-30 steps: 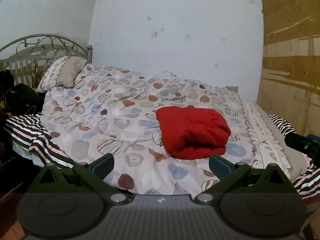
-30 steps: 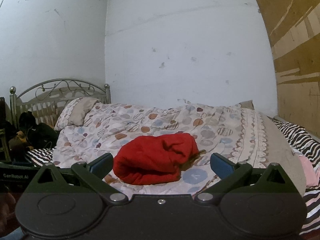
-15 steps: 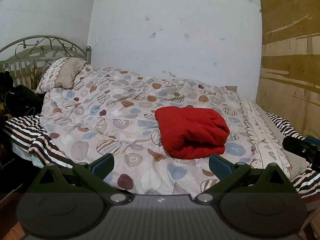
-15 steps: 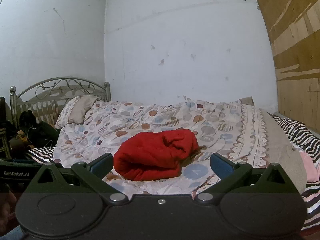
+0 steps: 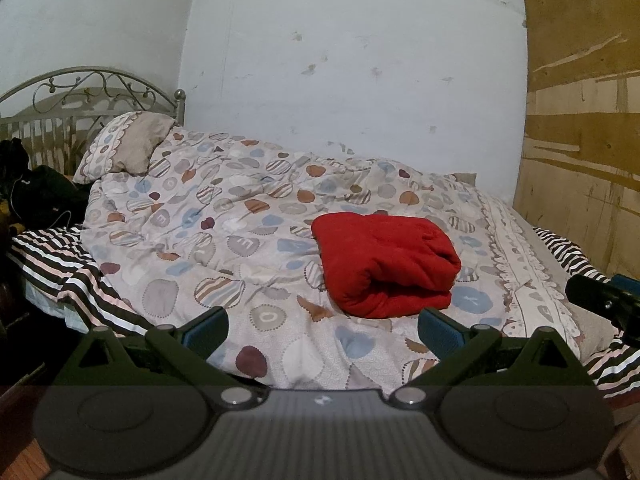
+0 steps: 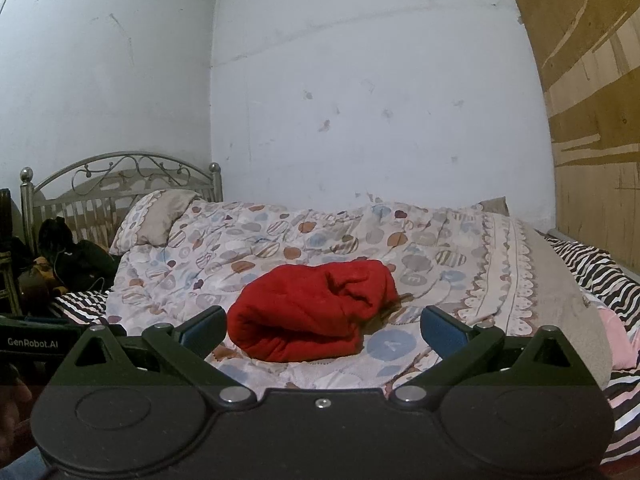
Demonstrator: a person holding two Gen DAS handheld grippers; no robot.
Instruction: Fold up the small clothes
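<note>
A red fleece garment (image 5: 384,264) lies folded in a thick bundle on the patterned duvet (image 5: 224,240), right of the bed's middle. It also shows in the right wrist view (image 6: 316,316). My left gripper (image 5: 322,330) is open and empty, held back from the bed's near edge, with the garment ahead and to its right. My right gripper (image 6: 322,330) is open and empty, pulled back with the garment straight ahead of it. Its tip shows at the right edge of the left wrist view (image 5: 600,300).
A pillow (image 5: 128,148) leans on the metal headboard (image 5: 92,92) at far left. Dark bags (image 5: 36,196) sit beside it. A striped sheet (image 5: 68,276) hangs over the bed's near edge. A plywood board (image 5: 584,140) stands on the right, with a white wall behind.
Both grippers have drifted slightly back from the bed. The red garment has not moved.
</note>
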